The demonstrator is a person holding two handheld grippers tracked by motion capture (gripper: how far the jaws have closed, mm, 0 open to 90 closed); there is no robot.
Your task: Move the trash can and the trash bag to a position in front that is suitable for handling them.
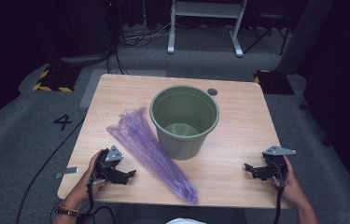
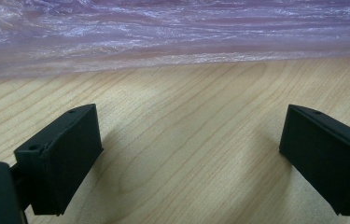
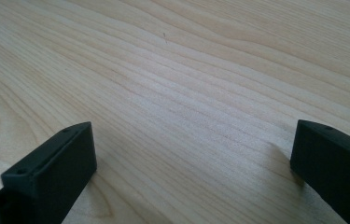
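A green plastic bin stands upright in the middle of the wooden table. A folded purple plastic bag lies left of it, stretching diagonally to the table's front edge. My left gripper rests on the table front left, open, its tips pointing at the bag just ahead. Nothing sits between its jaws, only bare wood. My right gripper rests front right, open over bare wood, well clear of the bin.
The table's front edge runs close below both hands. A round cable hole sits at the back of the tabletop. Cables trail on the grey floor to the left, and a white desk frame stands beyond.
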